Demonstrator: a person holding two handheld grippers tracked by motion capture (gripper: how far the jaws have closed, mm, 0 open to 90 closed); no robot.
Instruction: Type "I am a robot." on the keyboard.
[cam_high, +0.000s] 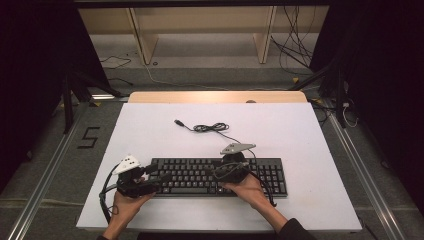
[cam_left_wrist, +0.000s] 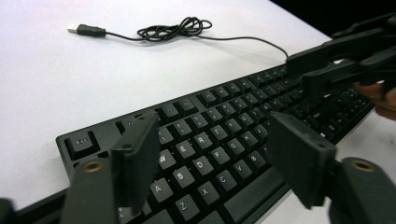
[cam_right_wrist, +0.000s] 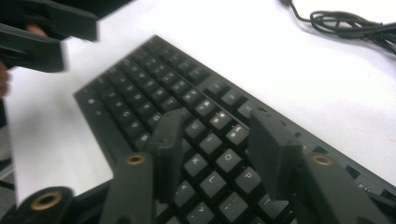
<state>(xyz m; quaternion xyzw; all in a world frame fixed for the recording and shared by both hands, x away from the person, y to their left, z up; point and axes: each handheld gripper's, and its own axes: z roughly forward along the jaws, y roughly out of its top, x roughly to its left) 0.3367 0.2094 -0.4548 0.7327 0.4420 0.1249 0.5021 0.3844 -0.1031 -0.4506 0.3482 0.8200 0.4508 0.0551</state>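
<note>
Keyboard (cam_high: 220, 176), black, lies flat near the front edge of the white bench (cam_high: 310, 165). Left gripper (cam_left_wrist: 212, 161) hovers over the keyboard's left end, fingers apart, gripping nothing. Right gripper (cam_right_wrist: 212, 147) hangs above its middle keys, fingers likewise apart and empty. Behind the keyboard its cable (cam_high: 210, 128) lies coiled.

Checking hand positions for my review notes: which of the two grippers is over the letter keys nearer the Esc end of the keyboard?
The left gripper: its jaws hang over the keyboard around E, R, D, C. The right gripper hangs over K, O, L, P.
</note>
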